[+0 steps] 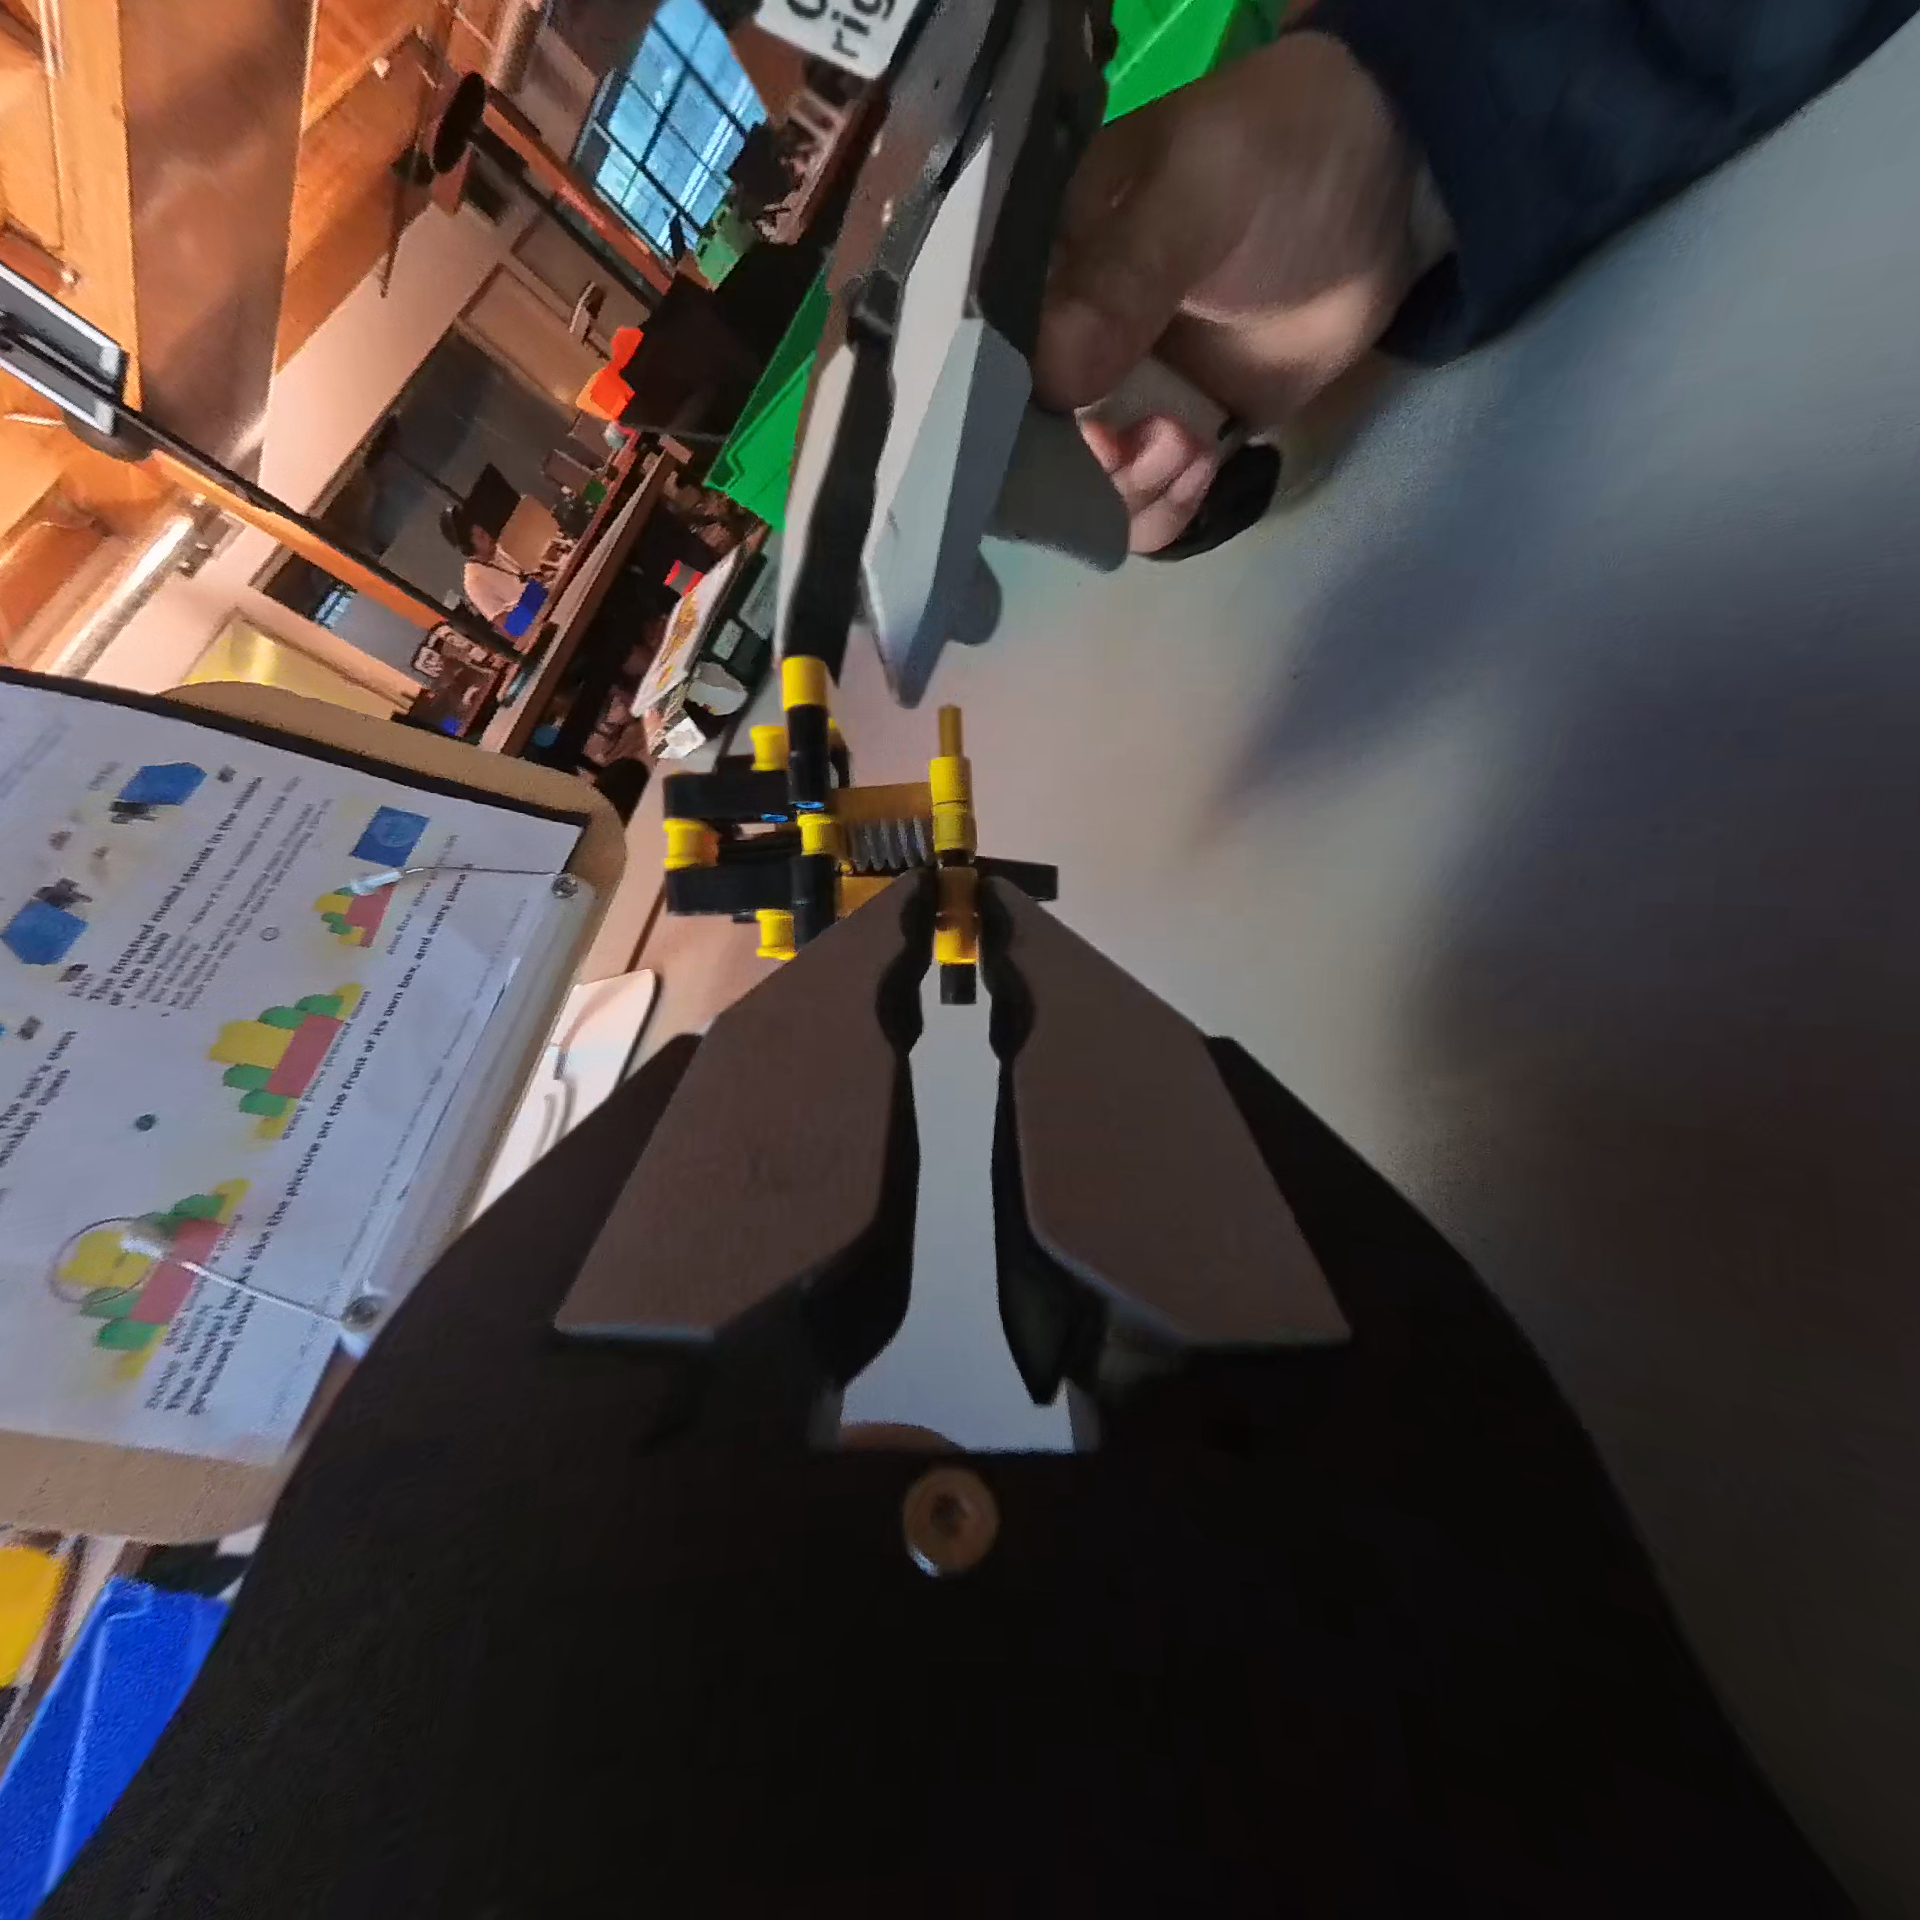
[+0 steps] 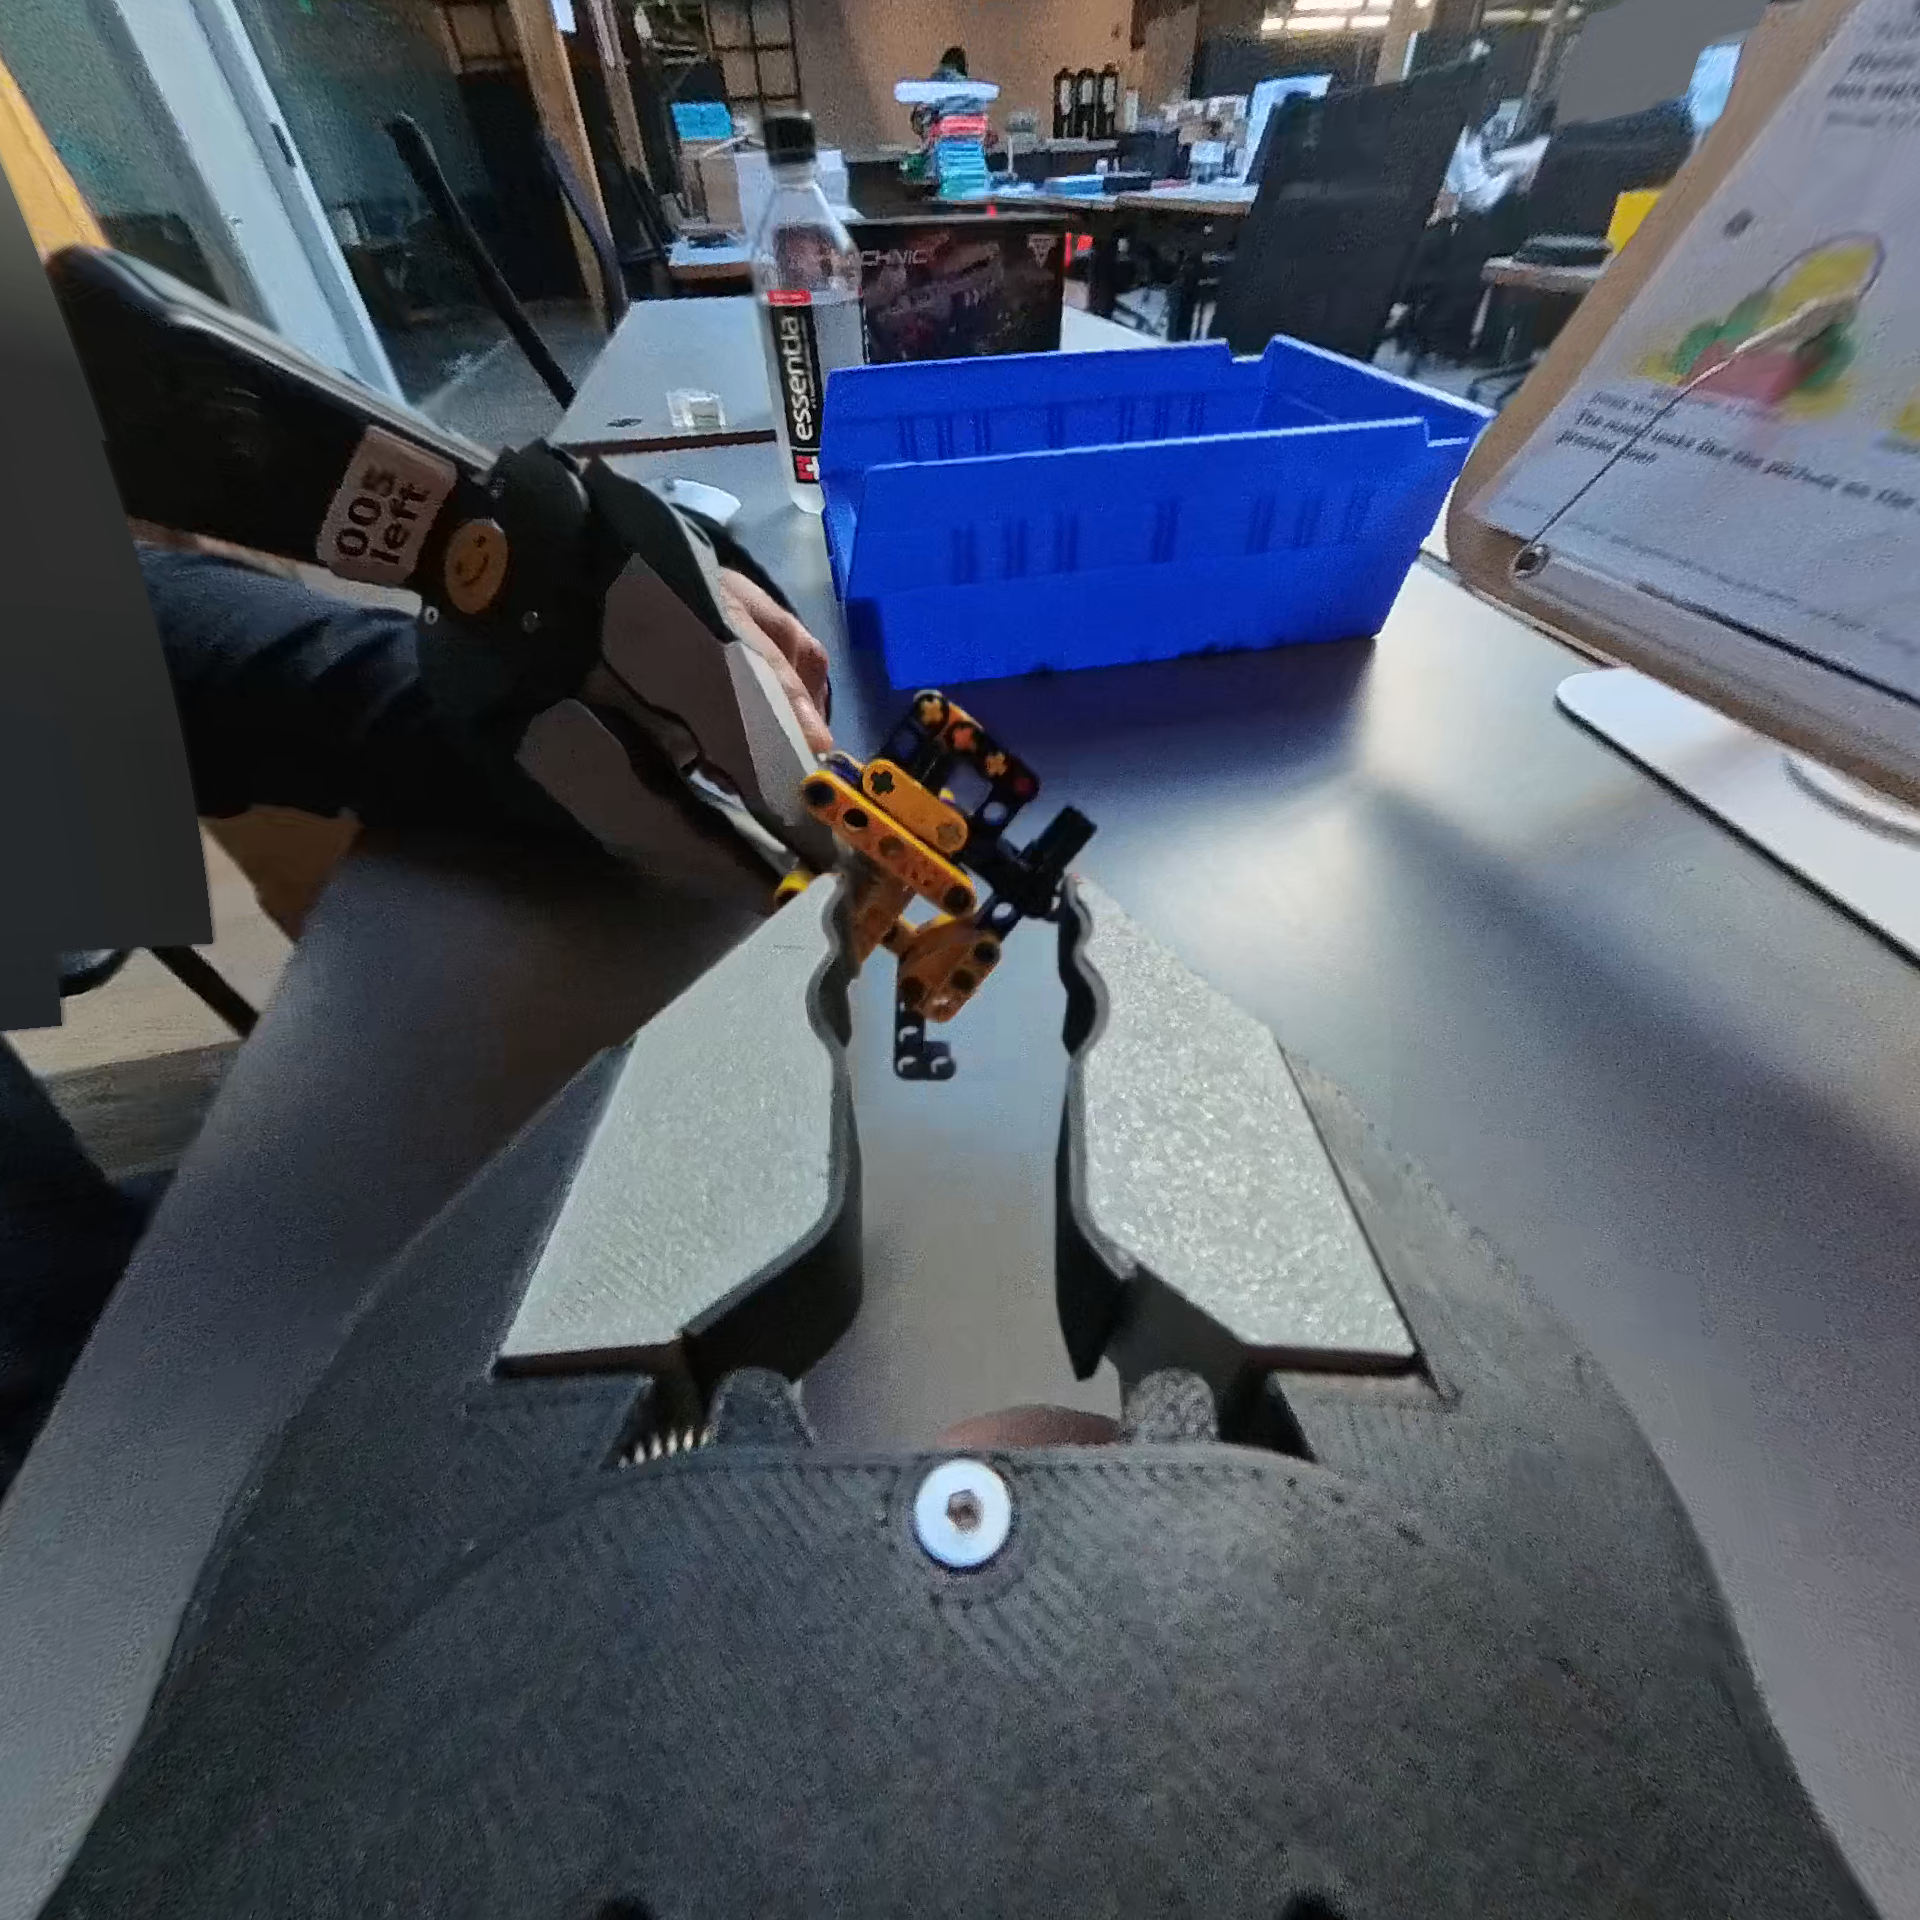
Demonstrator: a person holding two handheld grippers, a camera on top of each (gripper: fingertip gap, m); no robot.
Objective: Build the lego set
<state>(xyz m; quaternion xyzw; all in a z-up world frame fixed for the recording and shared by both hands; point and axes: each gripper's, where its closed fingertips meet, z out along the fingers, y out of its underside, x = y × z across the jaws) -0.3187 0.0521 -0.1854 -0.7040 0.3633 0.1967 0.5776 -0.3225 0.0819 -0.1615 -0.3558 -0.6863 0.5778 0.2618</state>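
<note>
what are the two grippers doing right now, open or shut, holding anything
Left gripper: shut on the yellow and black lego assembly.
Right gripper: open, its fingers either side of the same assembly, not clamping it.

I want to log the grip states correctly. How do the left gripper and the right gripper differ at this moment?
The left gripper has its jaws nearly together, clamped on a yellow and black part of the lego model; the right gripper has its jaws wide apart.
The left gripper carries the model above the table; the right gripper only frames it, and firm contact is not visible.
Both are hand-held and point at the same model.
</note>
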